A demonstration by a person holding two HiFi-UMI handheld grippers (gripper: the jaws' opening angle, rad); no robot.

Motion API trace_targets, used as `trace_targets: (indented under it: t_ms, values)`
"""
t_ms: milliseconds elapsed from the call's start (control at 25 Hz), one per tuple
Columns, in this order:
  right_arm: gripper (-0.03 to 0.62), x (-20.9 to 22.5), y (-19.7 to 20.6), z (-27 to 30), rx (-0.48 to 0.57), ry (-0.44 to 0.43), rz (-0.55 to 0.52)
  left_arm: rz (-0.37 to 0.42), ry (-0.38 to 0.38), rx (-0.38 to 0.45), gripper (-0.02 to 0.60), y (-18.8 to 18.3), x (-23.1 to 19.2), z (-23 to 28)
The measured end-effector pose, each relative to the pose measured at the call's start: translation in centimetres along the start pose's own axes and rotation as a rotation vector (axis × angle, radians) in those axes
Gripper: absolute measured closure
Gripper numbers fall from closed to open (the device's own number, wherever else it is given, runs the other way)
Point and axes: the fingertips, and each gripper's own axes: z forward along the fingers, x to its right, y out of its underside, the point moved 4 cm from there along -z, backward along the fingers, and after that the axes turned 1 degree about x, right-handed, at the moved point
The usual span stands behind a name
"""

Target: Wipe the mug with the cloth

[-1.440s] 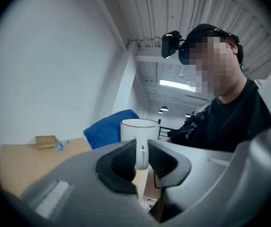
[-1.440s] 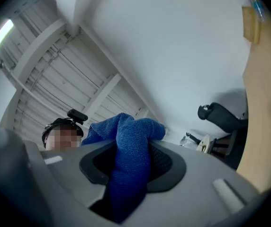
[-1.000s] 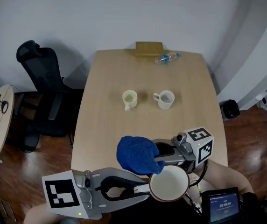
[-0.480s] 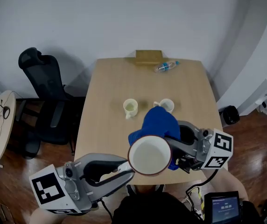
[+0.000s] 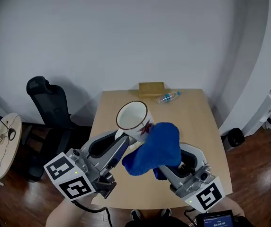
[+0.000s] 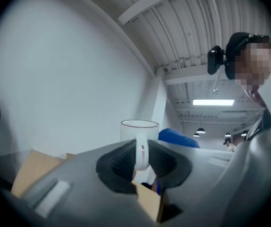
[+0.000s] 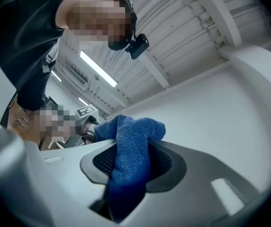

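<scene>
A white mug (image 5: pixel 131 117) with a dark red rim is held up in the air, tilted with its mouth toward me. My left gripper (image 5: pixel 124 140) is shut on its handle. In the left gripper view the handle (image 6: pixel 141 154) is pinched between the jaws of the left gripper (image 6: pixel 141 159), with the mug (image 6: pixel 139 131) upright beyond them. A blue cloth (image 5: pixel 155 148) hangs bunched just right of and below the mug, close against its side. My right gripper (image 5: pixel 167 167) is shut on it. In the right gripper view the cloth (image 7: pixel 130 150) fills the gap of the right gripper (image 7: pixel 131 163).
The wooden table (image 5: pixel 197 115) lies below, with a plastic bottle (image 5: pixel 168 97) and a flat wooden block (image 5: pixel 152 88) at its far edge. A black office chair (image 5: pixel 50 103) stands left of it, and a small round side table (image 5: pixel 0 143) further left.
Both grippers have lifted up and away from my body. The mug moved from low centre to upper left, the cloth from behind it to its right side. The two table mugs are now hidden.
</scene>
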Motion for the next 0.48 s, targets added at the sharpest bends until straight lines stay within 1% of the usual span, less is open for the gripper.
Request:
trace_targets:
  t_ms: [160,280,360,480]
  values:
    - [0.451,0.2,1.2,0.2,-0.016,0.044,-0.034,0.015,0.024,-0.019,0.515,0.1,1.0,0.6]
    - [0.451,1.0,1.9,-0.8,-0.036,0.077,-0.004,0.006,0.045,-0.032,0.515,0.5,1.3,0.2]
    - [0.451,1.9,2.5,-1.3,-0.038,0.087,0.079,0.005,0.067,-0.037,0.515,0.6,1.6,-0.3]
    - [0.451,3.6,3.1,-1.4,0.021,0.042,0.268,0.013,0.107,-0.045,0.515,0.3,1.9,-0.9]
